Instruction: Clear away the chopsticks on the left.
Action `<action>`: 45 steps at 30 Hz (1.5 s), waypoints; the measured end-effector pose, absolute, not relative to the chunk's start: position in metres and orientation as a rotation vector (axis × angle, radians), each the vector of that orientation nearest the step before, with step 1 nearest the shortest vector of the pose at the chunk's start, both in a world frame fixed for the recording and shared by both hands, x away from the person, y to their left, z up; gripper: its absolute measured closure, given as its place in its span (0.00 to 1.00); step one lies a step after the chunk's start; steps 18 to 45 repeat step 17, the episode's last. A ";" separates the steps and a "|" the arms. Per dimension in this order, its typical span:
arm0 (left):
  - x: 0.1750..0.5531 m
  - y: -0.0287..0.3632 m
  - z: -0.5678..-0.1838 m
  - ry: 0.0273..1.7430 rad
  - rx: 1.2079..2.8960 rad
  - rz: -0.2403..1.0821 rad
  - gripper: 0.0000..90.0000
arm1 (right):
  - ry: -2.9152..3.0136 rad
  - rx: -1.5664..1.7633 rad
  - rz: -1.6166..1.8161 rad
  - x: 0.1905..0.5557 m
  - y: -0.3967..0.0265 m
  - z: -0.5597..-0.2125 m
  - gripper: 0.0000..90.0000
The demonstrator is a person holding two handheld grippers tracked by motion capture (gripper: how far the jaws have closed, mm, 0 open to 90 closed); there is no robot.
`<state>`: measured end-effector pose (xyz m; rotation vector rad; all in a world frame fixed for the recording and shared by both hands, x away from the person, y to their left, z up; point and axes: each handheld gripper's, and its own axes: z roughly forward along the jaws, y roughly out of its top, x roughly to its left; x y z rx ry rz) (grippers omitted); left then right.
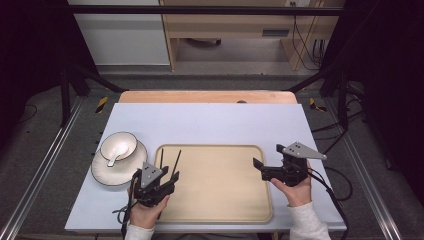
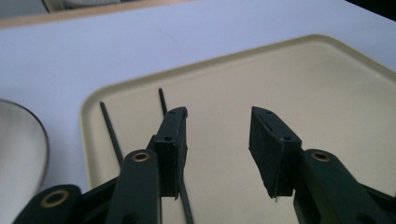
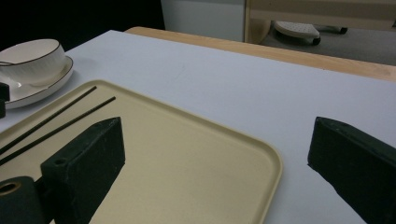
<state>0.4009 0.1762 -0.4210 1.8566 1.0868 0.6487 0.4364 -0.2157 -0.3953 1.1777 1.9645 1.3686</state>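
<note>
A beige tray (image 1: 220, 200) lies on the white table. Two black chopsticks (image 1: 169, 159) rest side by side at its left end, and they are also in the left gripper view (image 2: 111, 130) and the right gripper view (image 3: 60, 112). My left gripper (image 1: 156, 175) hovers over the tray's near left corner, above the chopsticks' near ends. Its jaws (image 2: 219, 114) stand open with nothing between the pads; one chopstick runs beneath the left jaw. My right gripper (image 1: 267, 156) is at the tray's right edge, pointing left, wide open and empty (image 3: 217, 126).
Left of the tray, a white bowl (image 1: 119, 145) with a white spoon (image 1: 114, 157) in it sits on a white plate (image 1: 107, 175). The bowl (image 3: 32, 56) and the plate (image 3: 42, 88) are also in the right gripper view. The table's wooden far edge (image 1: 207, 96) lies behind.
</note>
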 end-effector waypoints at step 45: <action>0.405 0.243 -0.409 1.028 1.784 0.605 0.24 | 1.948 1.186 1.355 0.436 -0.219 -0.394 0.04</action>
